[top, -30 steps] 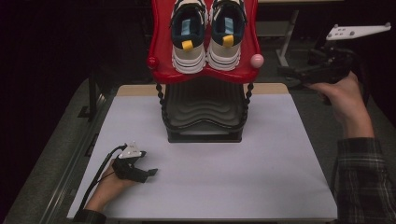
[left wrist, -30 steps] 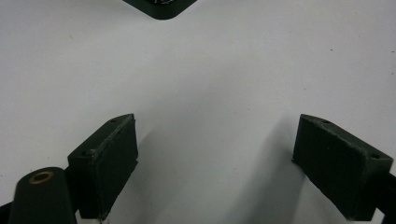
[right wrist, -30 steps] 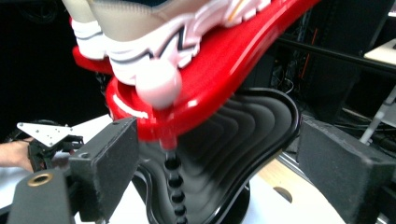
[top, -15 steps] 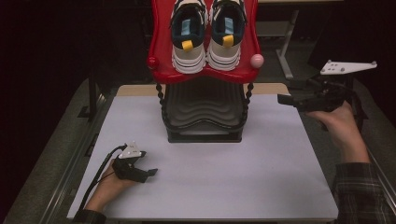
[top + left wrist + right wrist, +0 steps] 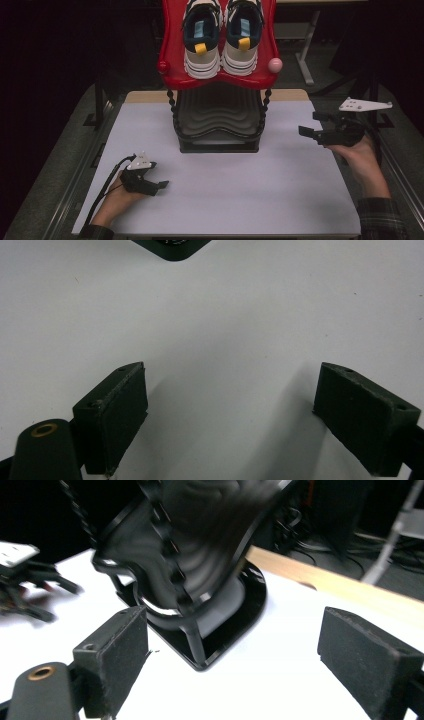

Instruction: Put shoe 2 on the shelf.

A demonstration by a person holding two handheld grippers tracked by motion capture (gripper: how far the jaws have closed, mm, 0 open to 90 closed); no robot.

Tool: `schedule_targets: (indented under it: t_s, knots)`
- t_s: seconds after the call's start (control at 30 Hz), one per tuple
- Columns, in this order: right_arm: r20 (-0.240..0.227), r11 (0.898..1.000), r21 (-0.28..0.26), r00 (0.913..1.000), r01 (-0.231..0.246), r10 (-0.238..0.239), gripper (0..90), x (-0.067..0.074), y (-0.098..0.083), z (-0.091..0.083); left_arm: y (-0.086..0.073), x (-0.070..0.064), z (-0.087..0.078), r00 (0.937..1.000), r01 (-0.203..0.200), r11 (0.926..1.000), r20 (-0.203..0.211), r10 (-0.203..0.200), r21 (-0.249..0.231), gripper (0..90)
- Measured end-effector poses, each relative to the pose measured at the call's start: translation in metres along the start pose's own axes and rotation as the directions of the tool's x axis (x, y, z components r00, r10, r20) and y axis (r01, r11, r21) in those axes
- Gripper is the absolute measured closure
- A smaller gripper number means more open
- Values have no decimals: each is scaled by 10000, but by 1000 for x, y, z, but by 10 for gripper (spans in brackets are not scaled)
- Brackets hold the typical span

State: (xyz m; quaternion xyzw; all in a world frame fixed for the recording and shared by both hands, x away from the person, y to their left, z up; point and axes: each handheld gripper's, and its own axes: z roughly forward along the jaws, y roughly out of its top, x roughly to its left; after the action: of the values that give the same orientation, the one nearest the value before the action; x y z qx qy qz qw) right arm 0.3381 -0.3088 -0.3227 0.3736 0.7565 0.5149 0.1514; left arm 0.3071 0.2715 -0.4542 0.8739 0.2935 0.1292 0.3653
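On the near left of the white desk (image 5: 225, 200), the left gripper (image 5: 161, 186) rests with jaws spread and empty; right, the right gripper (image 5: 309, 125) hovers, jaws parted. Beyond, a black ribbed plastic stand (image 5: 219, 122) carries a red tray (image 5: 172, 45) holding two navy-and-white sneakers (image 5: 201, 35).

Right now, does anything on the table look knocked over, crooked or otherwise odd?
Nothing stands out. The pair of sneakers sits side by side, heels outward, on the red top tier of the rack, whose black base stands square on the white mat. Both tongs, left and right, are open with nothing between them.
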Motion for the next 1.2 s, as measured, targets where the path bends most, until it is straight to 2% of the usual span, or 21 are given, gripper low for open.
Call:
schedule_targets:
  t_s: [0.07, 0.1, 0.2, 0.23, 0.3, 0.47, 0.57, 0.63, 0.73, 0.87, 0.93, 0.97, 1.0, 1.03, 1.07, 1.1, 1.13, 1.17, 1.2]
  knots:
    - [304, 9996, 277, 9995, -96, 87, 125, -1, -14, 4, 0, 0, 0, 10000, -1, 10000, 10, 1, 13, 129]
    - [304, 9996, 277, 9995, -96, 87, 125, -1, -14, 4, 0, 0, 0, 10000, 11, 10000, -3, -11, -1, 129]
    - [385, 9988, 407, 9989, -276, 261, 125, -1, -28, 7, 0, 0, 0, 10000, 8, 10000, 1, -8, 4, 129]
    - [496, 9980, 516, 9982, -376, 350, 125, -2, -37, 10, 0, 0, 0, 10000, -1, 10000, 8, 1, 14, 129]
    - [509, 9975, 562, 9979, -430, 401, 125, -2, -41, 11, 0, 0, 0, 10000, -2, 10000, 5, 2, 11, 129]
    - [738, 9942, 864, 9956, -634, 571, 125, -2, -62, 18, 0, 0, 0, 10000, -4, 10000, 0, 4, 13, 129]
    - [867, 9926, 1005, 9945, -679, 593, 125, -1, -75, 22, 0, 0, 0, 10000, -1, 10000, -3, 1, 15, 129]
    - [1070, 9880, 1401, 9930, -645, 497, 125, 1, -87, 28, 0, 0, 0, 10000, -1, 10000, -3, 1, 13, 129]
    - [1117, 9858, 1558, 9927, -626, 454, 125, 2, -92, 30, 0, 0, 0, 10000, -3, 10000, -16, 3, 12, 129]
    - [1226, 9798, 1867, 9912, -723, 497, 125, 4, -104, 33, 0, 0, 0, 10000, -2, 10000, -18, 2, 17, 129]
    - [1305, 9742, 2125, 9902, -761, 489, 125, 6, -111, 35, 0, -1, 0, 10000, -1, 10000, -21, 1, 16, 129]
    - [1412, 9681, 2389, 9891, -752, 420, 125, 8, -118, 37, 0, -1, 0, 10000, 2, 10000, -21, -2, 16, 130]
    - [1412, 9681, 2389, 9891, -752, 420, 125, 8, -118, 37, 0, 0, 0, 10000, 2, 10000, -18, -2, 15, 130]
    - [1454, 9619, 2646, 9889, -683, 302, 124, 9, -125, 38, 0, -1, 0, 10000, 2, 10000, -21, -2, 18, 129]
    - [1454, 9619, 2646, 9889, -683, 302, 124, 9, -125, 38, 0, -1, 0, 10000, -2, 10000, -21, 2, 18, 129]
    - [1515, 9562, 2858, 9882, -640, 209, 113, 10, -130, 39, 0, -1, 0, 10000, -2, 10000, -23, 2, 19, 130]
    - [1515, 9562, 2858, 9882, -640, 209, 113, 10, -130, 39, 0, -1, 0, 10000, -2, 10000, -23, 2, 19, 130]
    - [1584, 9496, 3071, 9873, -626, 138, 102, 12, -134, 41, 0, -1, 0, 10000, -1, 10000, -24, 1, 23, 130]
    - [1584, 9496, 3071, 9873, -626, 138, 102, 12, -134, 41, 0, -1, 0, 10000, -1, 10000, -22, 1, 14, 130]
